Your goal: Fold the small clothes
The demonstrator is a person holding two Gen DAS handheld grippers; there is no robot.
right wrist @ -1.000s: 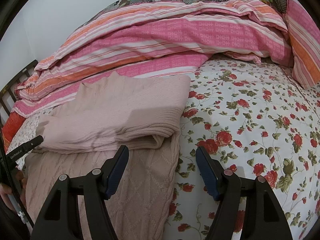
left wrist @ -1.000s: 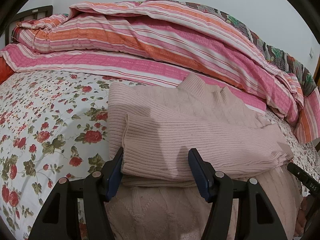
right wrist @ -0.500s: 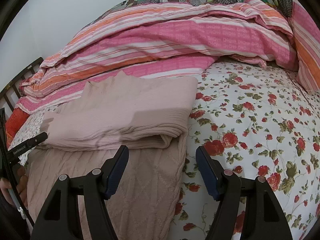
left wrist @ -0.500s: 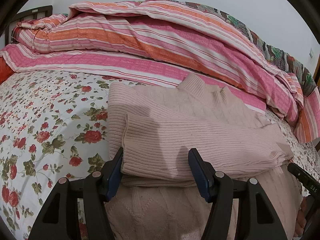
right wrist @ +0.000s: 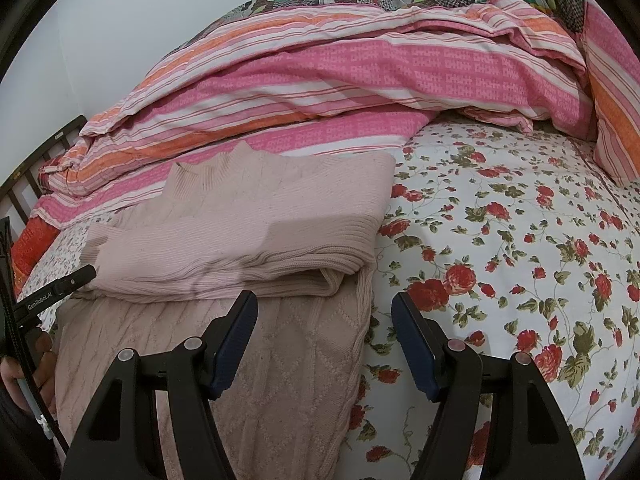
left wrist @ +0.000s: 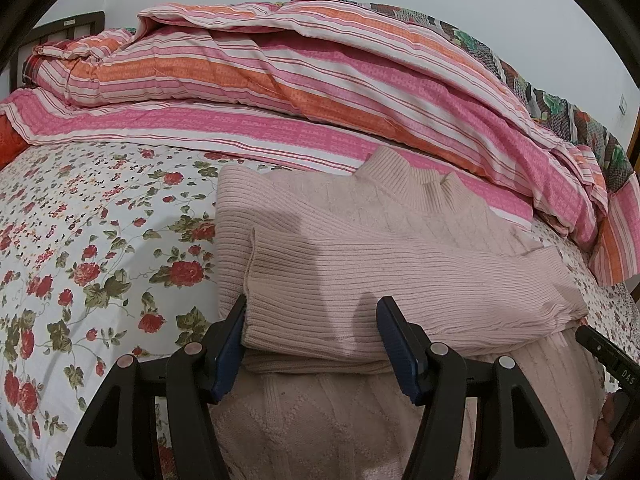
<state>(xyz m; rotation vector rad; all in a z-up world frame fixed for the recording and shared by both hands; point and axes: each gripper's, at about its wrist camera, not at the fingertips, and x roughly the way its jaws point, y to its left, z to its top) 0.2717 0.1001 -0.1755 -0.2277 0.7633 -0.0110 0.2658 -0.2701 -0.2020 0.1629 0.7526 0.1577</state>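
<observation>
Lying part-folded, pale pink sweater (left wrist: 400, 264)

Two wrist fisheye views, both low over a bed, angled down and forward toward the wall. Left view looks past the left gripper (left wrist: 312, 344) from close above the near left part of a pink sweater (left wrist: 400, 264); flowered sheet (left wrist: 100, 240) fills its left side. Right view looks past the right gripper (right wrist: 324, 338) over the sweater's right edge (right wrist: 280, 216); sheet (right wrist: 520, 260) fills its right side. Both share the sweater and the striped quilt (left wrist: 320, 92) (right wrist: 340, 80) behind it. Each view catches the other tool at its edge.
</observation>
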